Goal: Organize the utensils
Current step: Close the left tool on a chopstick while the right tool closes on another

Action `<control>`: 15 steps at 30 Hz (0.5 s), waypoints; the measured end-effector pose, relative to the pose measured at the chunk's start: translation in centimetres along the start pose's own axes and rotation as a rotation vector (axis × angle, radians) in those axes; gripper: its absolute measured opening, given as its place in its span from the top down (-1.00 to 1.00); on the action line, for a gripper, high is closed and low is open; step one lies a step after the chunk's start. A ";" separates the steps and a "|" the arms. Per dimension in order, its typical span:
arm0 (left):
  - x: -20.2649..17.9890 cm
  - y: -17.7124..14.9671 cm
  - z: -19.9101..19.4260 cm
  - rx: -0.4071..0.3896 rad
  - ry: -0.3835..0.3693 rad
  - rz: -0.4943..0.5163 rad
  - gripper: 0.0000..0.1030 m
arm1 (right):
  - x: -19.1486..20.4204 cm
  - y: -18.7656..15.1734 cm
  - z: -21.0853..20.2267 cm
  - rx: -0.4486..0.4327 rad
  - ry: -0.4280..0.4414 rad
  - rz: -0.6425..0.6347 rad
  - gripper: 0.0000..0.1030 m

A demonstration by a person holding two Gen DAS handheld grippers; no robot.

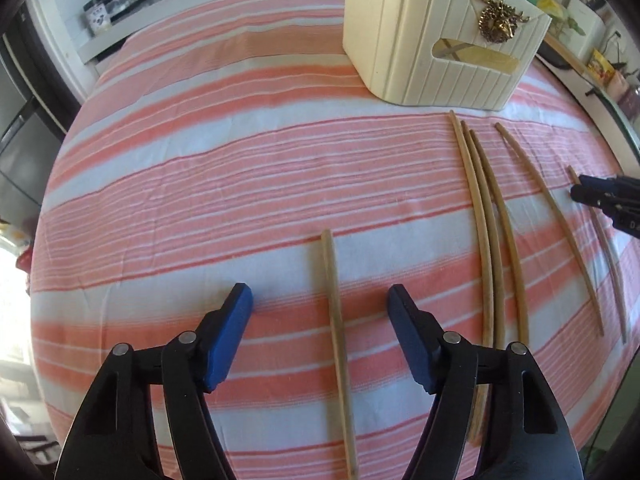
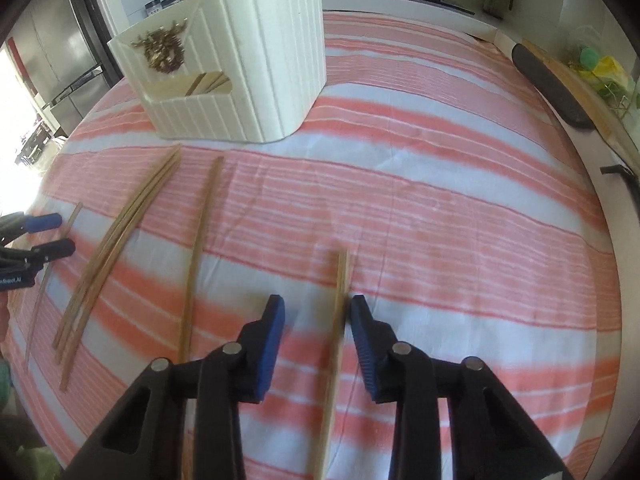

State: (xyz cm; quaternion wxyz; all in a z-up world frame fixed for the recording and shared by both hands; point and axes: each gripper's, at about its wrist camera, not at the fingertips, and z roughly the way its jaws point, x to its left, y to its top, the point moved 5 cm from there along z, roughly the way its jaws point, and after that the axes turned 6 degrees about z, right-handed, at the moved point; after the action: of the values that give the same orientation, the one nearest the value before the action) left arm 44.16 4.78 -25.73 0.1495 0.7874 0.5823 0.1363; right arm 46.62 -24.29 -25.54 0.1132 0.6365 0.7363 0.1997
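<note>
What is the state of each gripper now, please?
Left gripper: open, straddling a chopstick, holding nothing.
Right gripper: open, around another chopstick.

Six slender tan wooden chopsticks lie flat on the pink-and-white striped cloth, all pointing roughly toward a cream ribbed plastic utensil holder (image 1: 436,48) that stands upright at the far side. One chopstick (image 1: 338,344) lies alone at the left. A cluster of three chopsticks (image 1: 490,248) lies side by side, touching or nearly so. Another single chopstick (image 1: 552,216) lies to their right, apart. The rightmost chopstick (image 2: 338,340) lies separately. The holder bears a gold ornament (image 1: 498,20) on its front, and its low front pocket shows flat wooden sticks (image 2: 208,80).
</note>
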 end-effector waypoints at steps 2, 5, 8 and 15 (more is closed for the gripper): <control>0.1 0.2 0.0 -0.008 -0.002 0.003 -0.18 | -0.1 1.2 0.6 0.009 -0.028 0.001 0.66; 0.1 0.5 -0.3 -0.030 0.022 0.007 0.48 | -0.7 1.9 0.7 0.013 -0.021 0.037 0.86; 0.6 0.6 -0.8 -0.040 -0.002 -0.027 0.90 | -0.8 2.2 -0.1 -0.026 -0.006 0.068 0.86; 1.6 0.9 -9.7 -0.250 -0.018 -0.070 0.91 | 0.8 2.6 -9.6 -0.251 0.072 0.062 0.86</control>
State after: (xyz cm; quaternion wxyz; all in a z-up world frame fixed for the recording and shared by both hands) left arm 41.65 6.81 -16.37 0.2565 0.7431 0.5863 0.1954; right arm 44.74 -24.66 -15.76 0.1593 0.6322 0.6890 0.3165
